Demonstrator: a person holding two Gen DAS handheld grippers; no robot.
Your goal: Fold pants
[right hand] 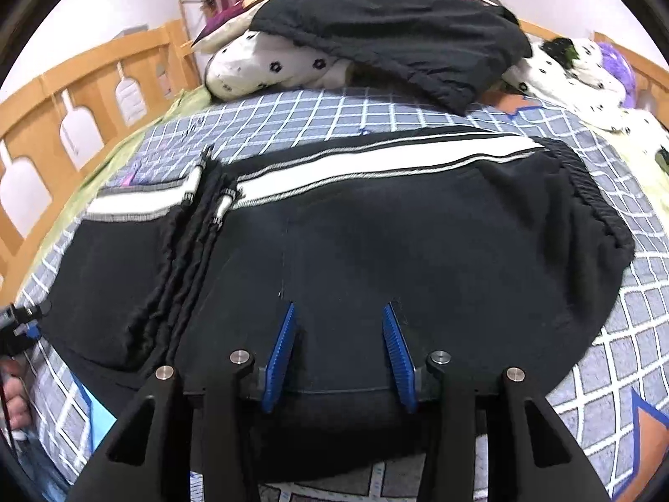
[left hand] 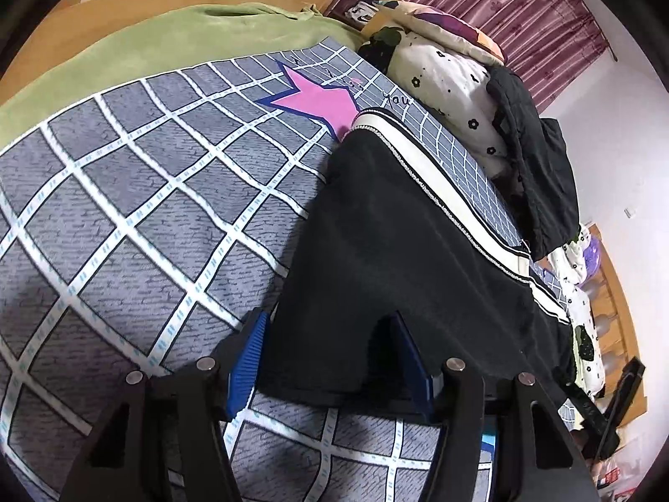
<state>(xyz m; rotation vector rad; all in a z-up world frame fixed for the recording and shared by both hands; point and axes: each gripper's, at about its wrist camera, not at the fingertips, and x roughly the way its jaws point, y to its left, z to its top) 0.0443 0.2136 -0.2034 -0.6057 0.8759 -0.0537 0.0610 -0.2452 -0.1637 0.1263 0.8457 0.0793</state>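
Observation:
Black pants (right hand: pixel 376 234) with a white side stripe lie flat on the grid-patterned bed cover (right hand: pixel 627 334). A folded leg end with drawstrings overlaps the left part. My right gripper (right hand: pixel 340 326) is open, its blue pads resting on the near edge of the black cloth. In the left wrist view the pants (left hand: pixel 397 242) stretch away to the right. My left gripper (left hand: pixel 328 339) is open, its blue pads astride the near hem, with cloth between the jaws.
A pile of spotted bedding (right hand: pixel 292 67) and a black jacket (right hand: pixel 397 29) lies at the far side. A green blanket (left hand: pixel 125 50) and wooden bed rails (right hand: pixel 83 83) border the cover (left hand: pixel 125 209). The other gripper shows at the left edge (right hand: pixel 21 326).

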